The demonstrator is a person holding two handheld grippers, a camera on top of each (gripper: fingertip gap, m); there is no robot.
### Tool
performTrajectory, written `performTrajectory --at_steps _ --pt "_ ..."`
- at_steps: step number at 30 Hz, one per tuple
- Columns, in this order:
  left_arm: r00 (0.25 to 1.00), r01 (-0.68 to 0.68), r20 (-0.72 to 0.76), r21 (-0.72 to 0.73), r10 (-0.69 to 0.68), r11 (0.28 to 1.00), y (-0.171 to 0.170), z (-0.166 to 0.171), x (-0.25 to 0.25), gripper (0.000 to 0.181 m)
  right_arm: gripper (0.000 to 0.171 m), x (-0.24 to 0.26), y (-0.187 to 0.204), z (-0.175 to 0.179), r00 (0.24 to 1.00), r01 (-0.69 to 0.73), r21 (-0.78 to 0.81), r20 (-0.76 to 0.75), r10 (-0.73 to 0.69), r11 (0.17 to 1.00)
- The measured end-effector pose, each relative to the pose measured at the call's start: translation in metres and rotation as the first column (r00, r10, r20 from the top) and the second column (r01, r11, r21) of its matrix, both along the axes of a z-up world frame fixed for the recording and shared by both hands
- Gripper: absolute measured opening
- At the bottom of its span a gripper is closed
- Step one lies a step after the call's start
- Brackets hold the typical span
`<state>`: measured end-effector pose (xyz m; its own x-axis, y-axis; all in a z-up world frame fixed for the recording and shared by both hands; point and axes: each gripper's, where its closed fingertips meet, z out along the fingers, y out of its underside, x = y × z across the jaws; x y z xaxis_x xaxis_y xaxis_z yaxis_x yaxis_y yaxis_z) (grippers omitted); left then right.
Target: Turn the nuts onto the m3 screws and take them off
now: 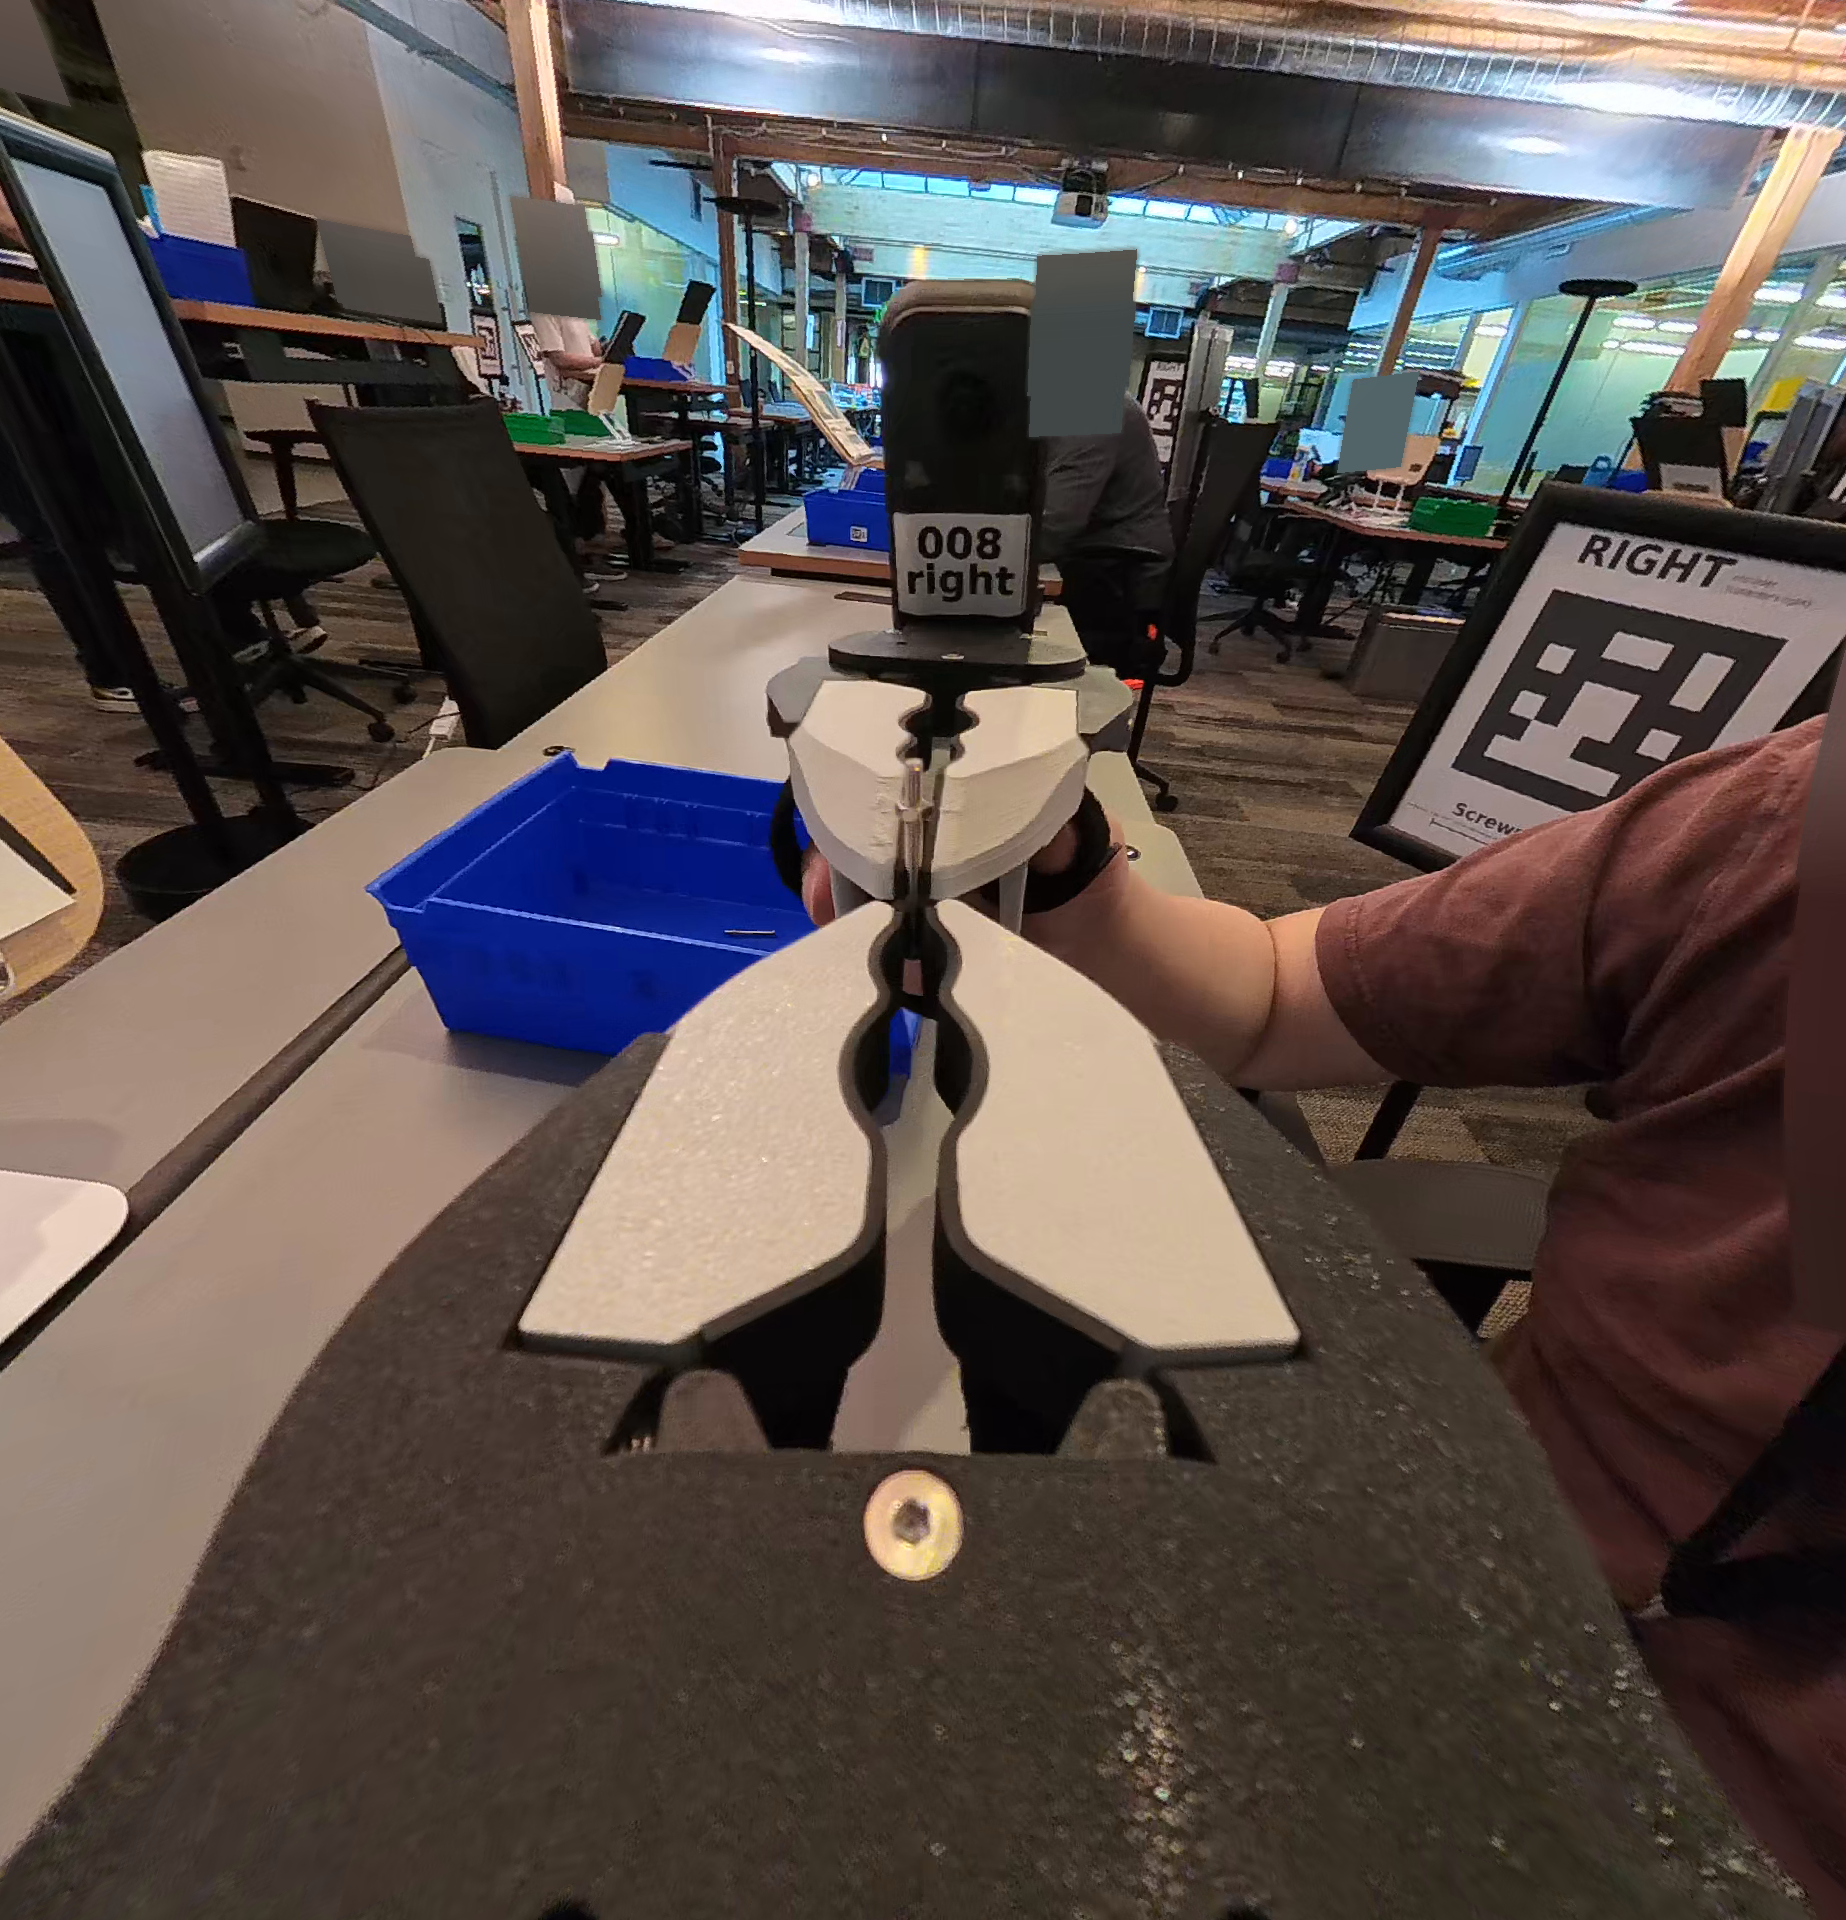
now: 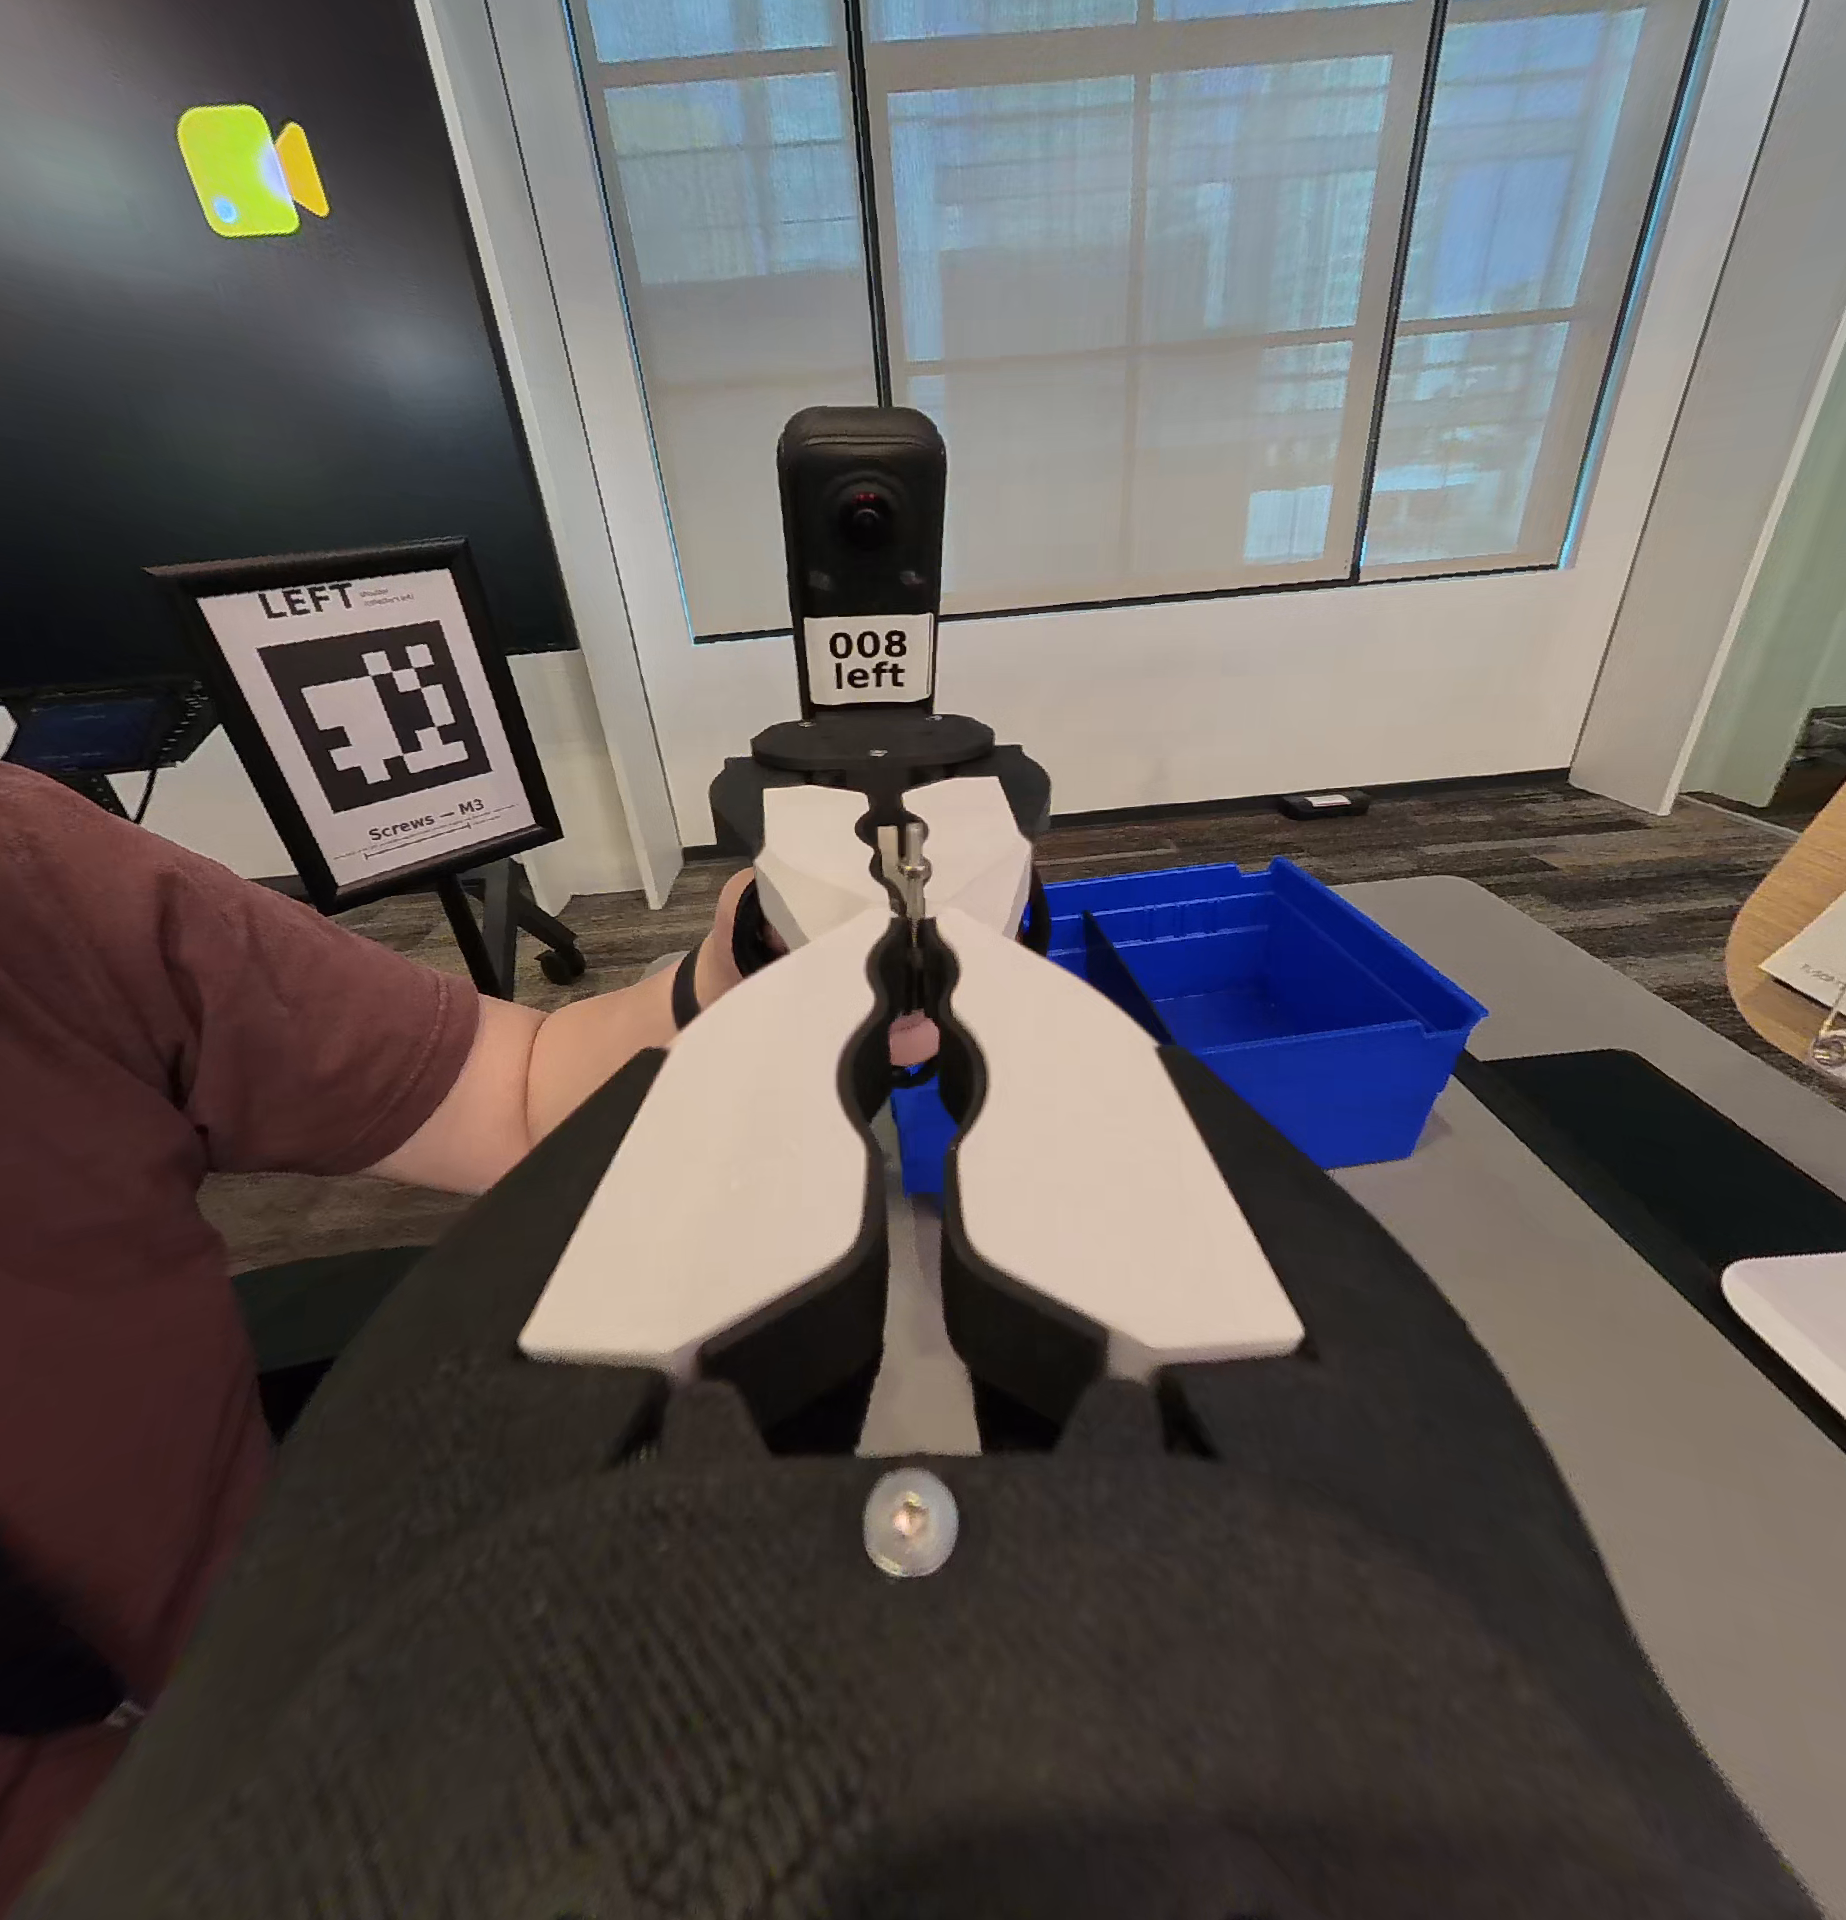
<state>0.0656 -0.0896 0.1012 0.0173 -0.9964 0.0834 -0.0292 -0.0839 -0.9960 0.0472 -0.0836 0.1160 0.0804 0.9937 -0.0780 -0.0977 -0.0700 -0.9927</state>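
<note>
Grippers meet tip to tip above the blue plastic bin (image 1: 586, 914): white-fingered left gripper (image 1: 911, 914) and right gripper (image 2: 911, 925), both clamped on one thin silver screw (image 2: 908, 868), forearms level.

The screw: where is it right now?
The screw is in mid-air between the two facing grippers, in front of the blue bin. In the right wrist view it is at centre, where the left gripper's jaws meet the right's.

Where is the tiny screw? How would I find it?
Start at the grey table with the blue bin. Above it, the left gripper and right gripper meet tip to tip. The screw is the thin silver pin pinched between them, the only shiny metal among white fingers.
</note>
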Motion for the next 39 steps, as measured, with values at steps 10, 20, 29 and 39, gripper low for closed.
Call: performTrajectory --at_steps 10,20,29,39 --pt "0.993 -0.065 -0.099 0.023 0.067 0.998 0.01 -0.015 0.001 0.03 0.003 0.027 0.023 0.0 0.993 0.08 -0.065 0.088 -0.075 0.995" --pt "0.975 -0.109 -0.199 -0.022 0.103 0.994 0.022 -0.033 -0.001 0.027 0.003 0.299 0.113 -0.168 0.24 0.912 -0.104 0.92 -0.309 0.398" --pt "0.967 -0.108 -0.236 -0.025 0.099 0.994 0.021 -0.039 0.001 0.025 0.003 0.35 0.107 -0.262 0.14 0.966 -0.141 0.99 0.022 0.215" --pt "0.971 -0.095 -0.226 -0.043 0.083 0.994 0.02 -0.039 0.003 0.022 0.003 0.361 0.103 -0.279 0.097 0.976 -0.111 0.992 0.086 0.185"
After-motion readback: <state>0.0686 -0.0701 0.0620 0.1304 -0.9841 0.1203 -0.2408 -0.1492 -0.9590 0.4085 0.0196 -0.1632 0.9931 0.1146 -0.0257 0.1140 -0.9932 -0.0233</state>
